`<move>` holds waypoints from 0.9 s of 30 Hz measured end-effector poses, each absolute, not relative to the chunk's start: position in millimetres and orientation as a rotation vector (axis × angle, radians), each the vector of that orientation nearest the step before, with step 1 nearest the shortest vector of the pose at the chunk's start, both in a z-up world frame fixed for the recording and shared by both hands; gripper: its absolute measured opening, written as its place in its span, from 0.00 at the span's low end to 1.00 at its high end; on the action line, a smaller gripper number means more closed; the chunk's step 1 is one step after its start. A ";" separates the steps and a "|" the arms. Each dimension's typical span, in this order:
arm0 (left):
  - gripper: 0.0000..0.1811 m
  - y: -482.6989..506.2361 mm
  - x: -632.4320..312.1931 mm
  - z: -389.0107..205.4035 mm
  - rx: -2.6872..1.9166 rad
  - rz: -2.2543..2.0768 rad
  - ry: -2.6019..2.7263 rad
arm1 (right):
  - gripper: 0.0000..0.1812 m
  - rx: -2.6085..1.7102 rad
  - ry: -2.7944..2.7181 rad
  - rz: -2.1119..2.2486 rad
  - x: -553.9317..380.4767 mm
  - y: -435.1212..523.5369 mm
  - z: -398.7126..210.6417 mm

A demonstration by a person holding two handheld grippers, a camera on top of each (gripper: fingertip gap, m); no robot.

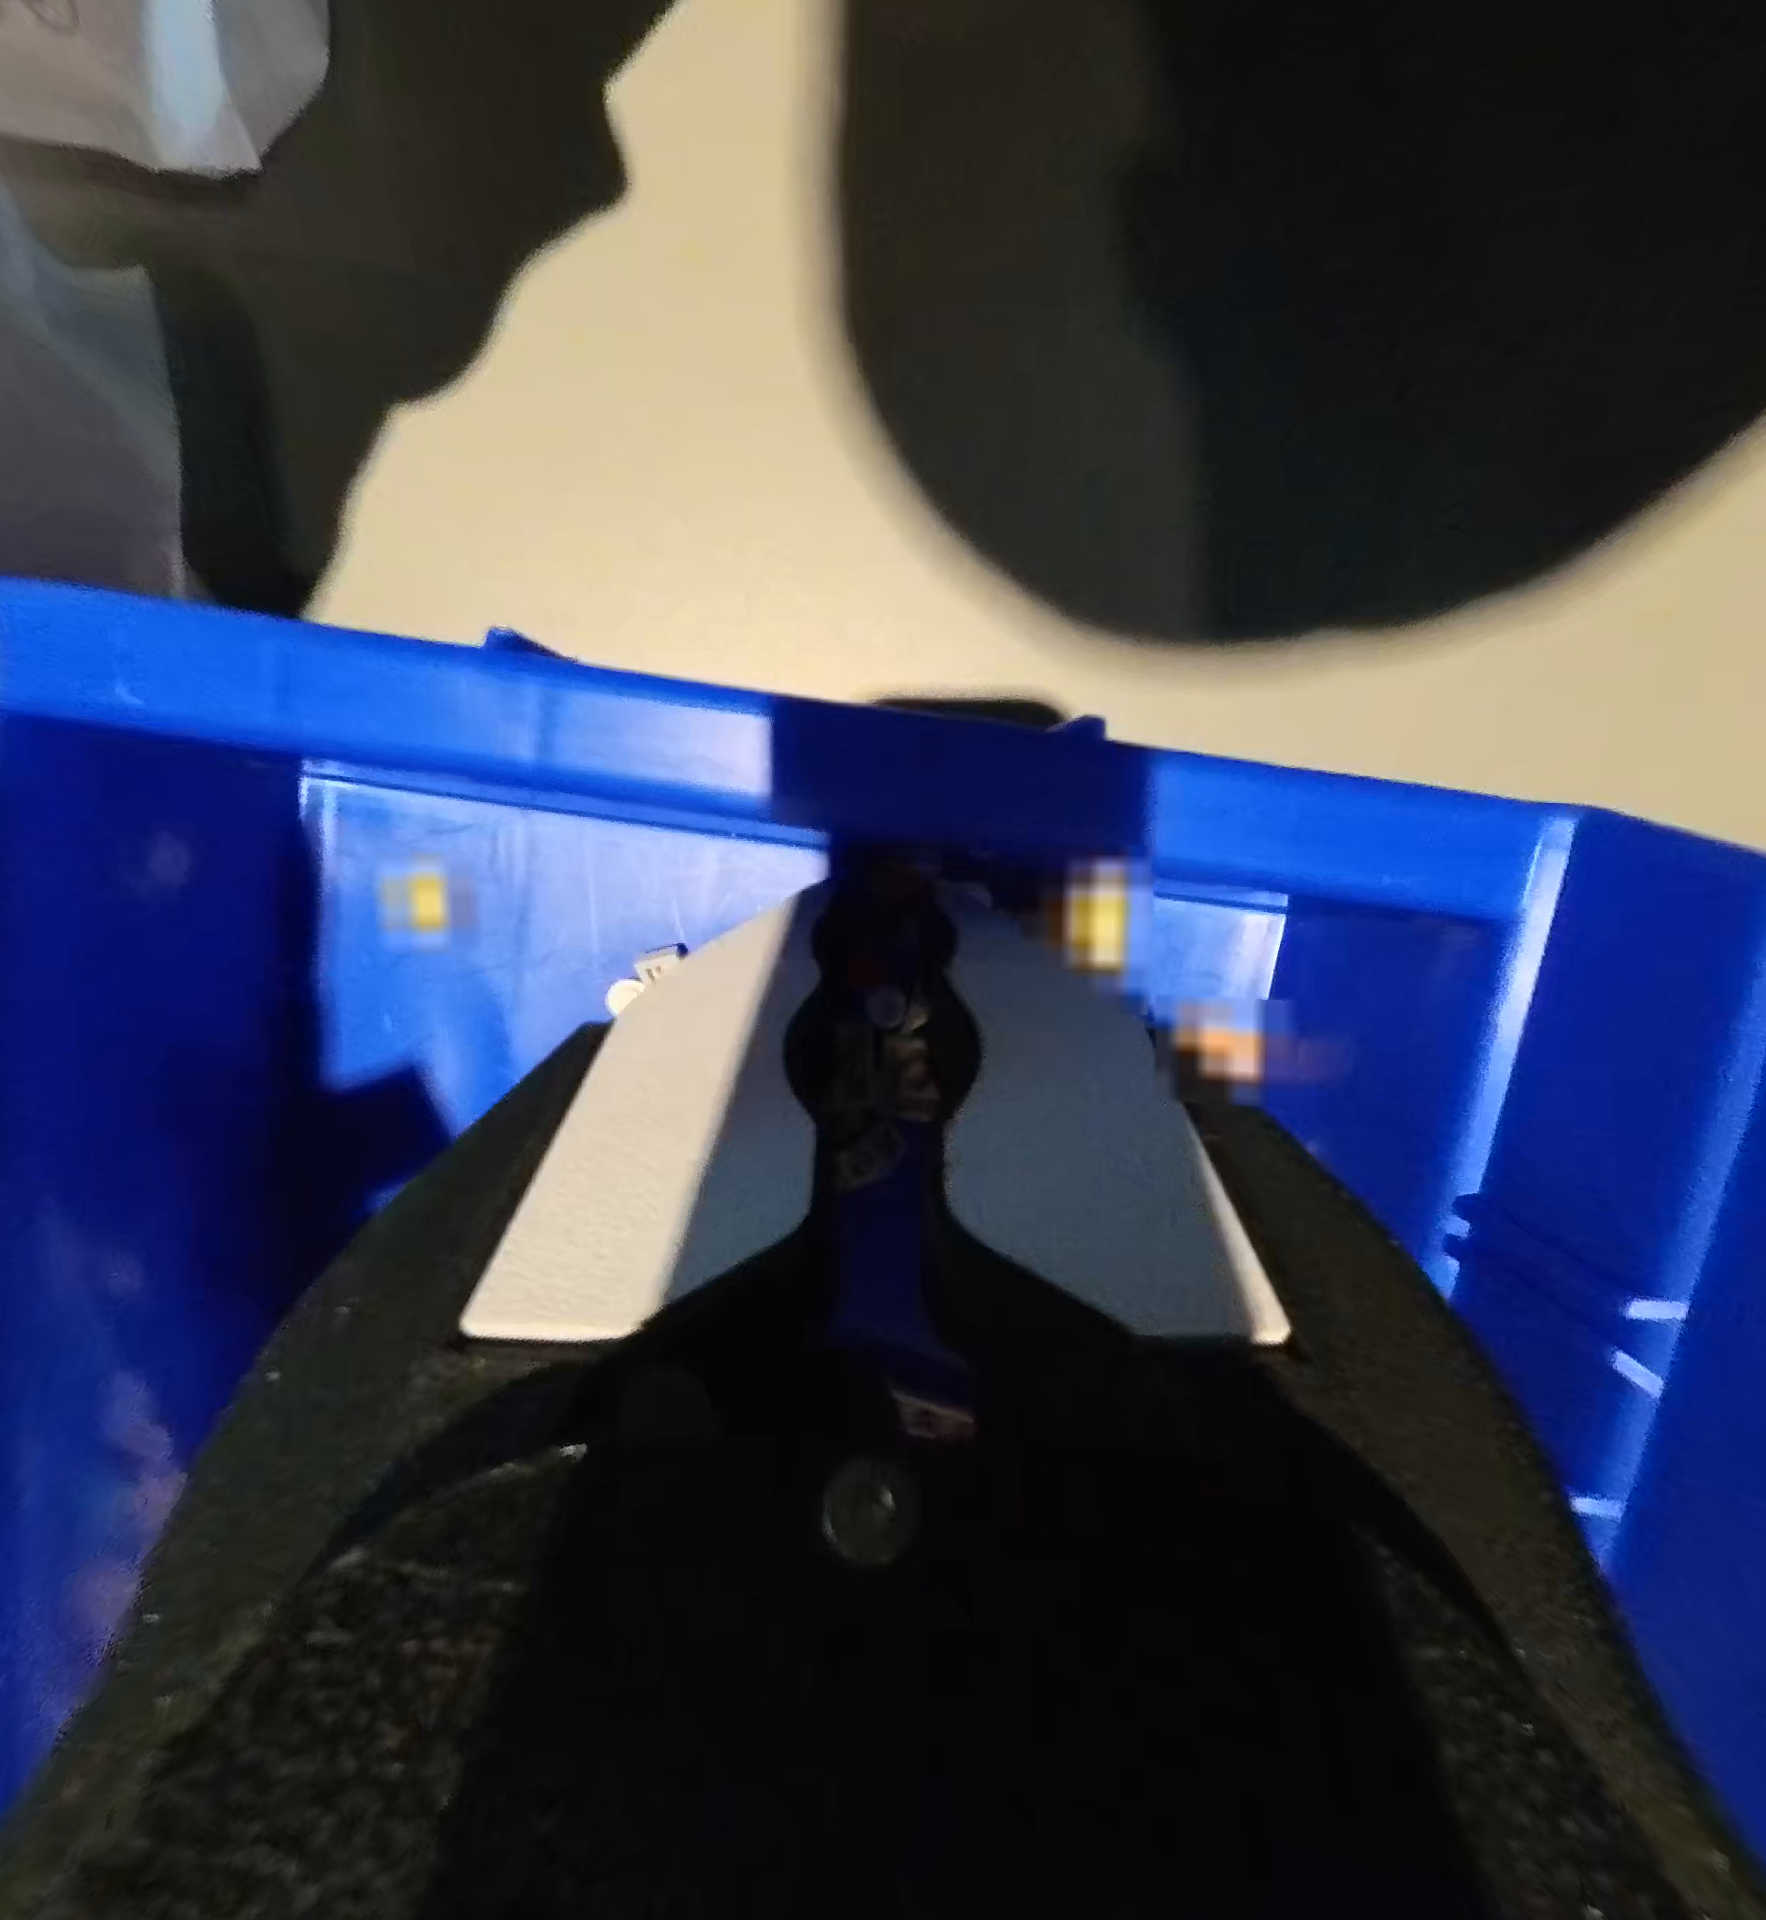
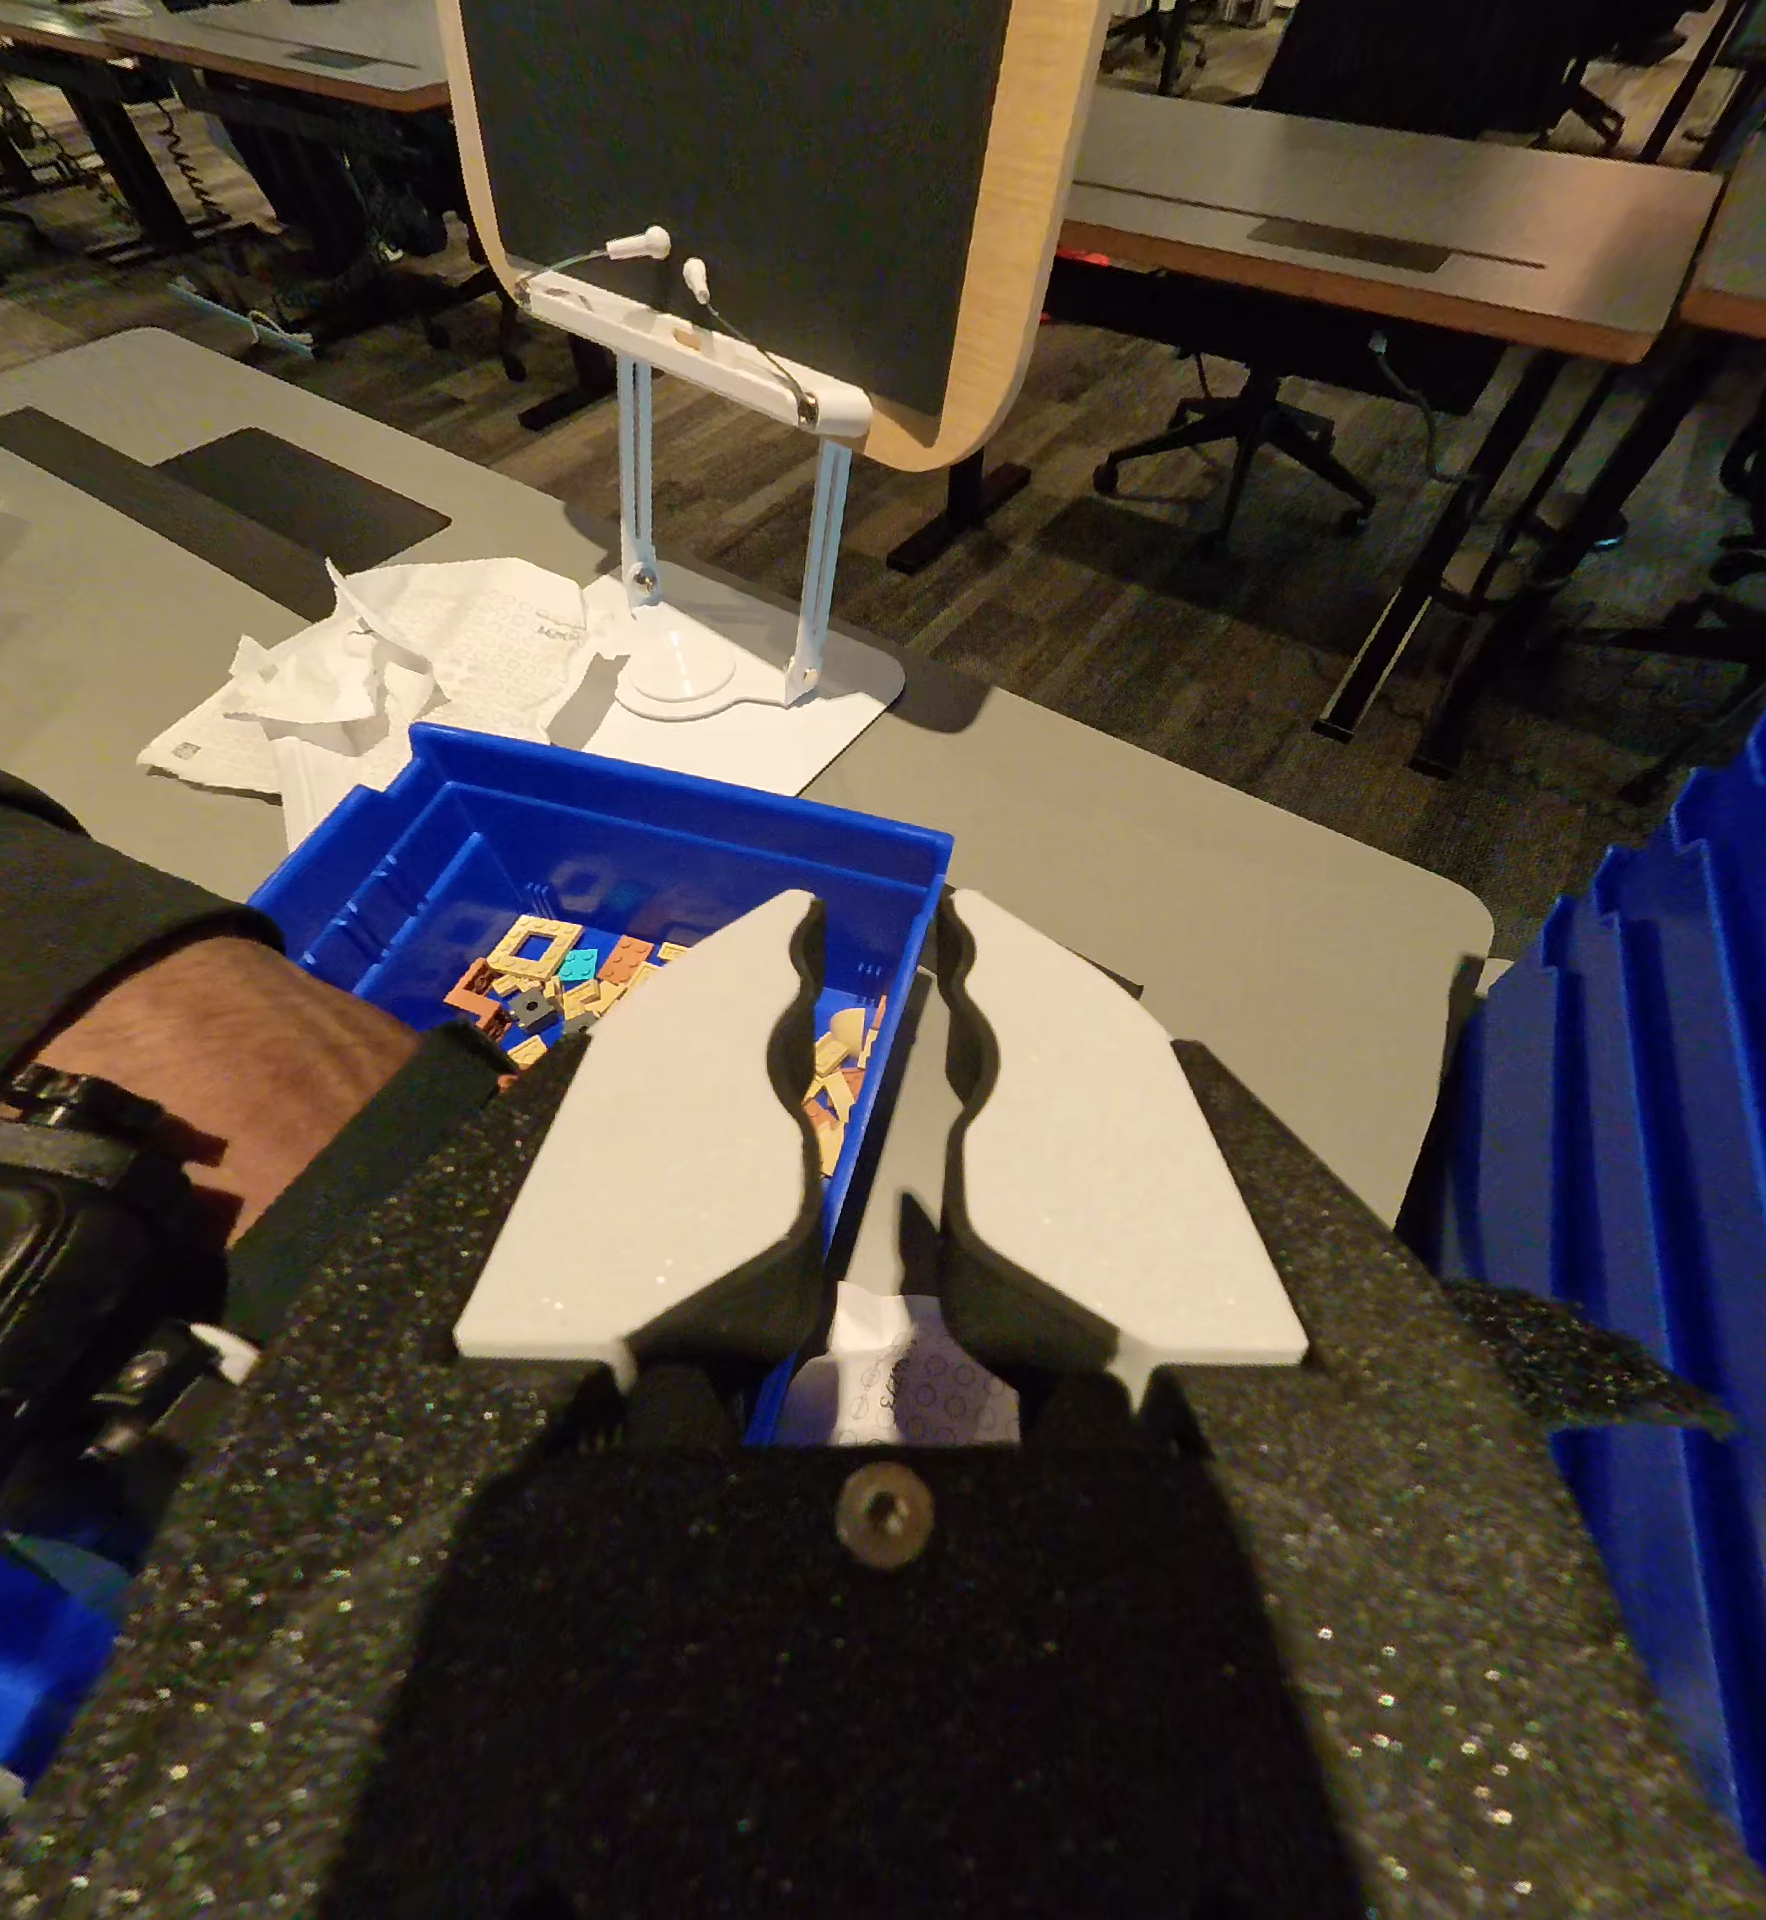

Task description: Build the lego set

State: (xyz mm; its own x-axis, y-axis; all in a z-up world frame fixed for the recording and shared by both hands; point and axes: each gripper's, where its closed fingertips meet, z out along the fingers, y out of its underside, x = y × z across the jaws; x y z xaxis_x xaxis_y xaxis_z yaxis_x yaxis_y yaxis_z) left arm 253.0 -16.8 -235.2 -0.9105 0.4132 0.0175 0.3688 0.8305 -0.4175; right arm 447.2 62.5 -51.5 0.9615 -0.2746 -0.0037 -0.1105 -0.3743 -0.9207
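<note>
In the left wrist view my left gripper [image 1: 884,894] reaches deep into a blue bin [image 1: 546,717], its tips close under the far rim. The jaws stand almost together. Small dark bits show in the narrow slit, too blurred to tell if anything is held. In the right wrist view my right gripper [image 2: 881,914] hovers over the right edge of the blue bin [image 2: 671,795], slightly open and empty. Several tan, brown, orange and teal lego pieces [image 2: 567,977] lie in the bin. A person's sleeved arm with a watch [image 2: 183,1049] reaches in from the left.
Torn white paper bags [image 2: 391,665] lie behind the bin on the grey table [image 2: 1170,883]. A white stand [image 2: 733,644] holds a dark wood-edged board [image 2: 754,187]. A stack of blue bins [image 2: 1668,1143] stands close on the right. Another paper bag [image 2: 910,1382] lies under my right gripper. The grippers' ends are close to 25 cm from one another.
</note>
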 end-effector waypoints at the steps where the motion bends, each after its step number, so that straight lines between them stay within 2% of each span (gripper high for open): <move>1: 0.07 -17.0 253.7 -235.2 -0.633 0.628 -2.908 | 0.11 -1.957 0.276 -0.177 447.1 62.6 -51.5; 18: 0.06 -16.1 253.6 -238.0 -0.636 0.586 -2.888 | 0.11 -1.938 0.272 -0.179 446.3 59.2 -44.4; 27: 0.03 -16.4 269.6 -174.7 -0.362 0.940 -3.030 | 0.11 -1.876 0.256 -0.198 440.0 48.8 -18.6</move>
State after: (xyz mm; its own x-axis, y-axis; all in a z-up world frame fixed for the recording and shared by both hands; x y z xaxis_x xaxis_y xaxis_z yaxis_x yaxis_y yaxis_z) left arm 269.6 -16.4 -174.7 -0.9730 0.2000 -0.1154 0.2302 0.8009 -0.5527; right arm 440.0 48.8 -18.6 0.9618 -0.2737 0.0090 -0.0774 -0.3031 -0.9498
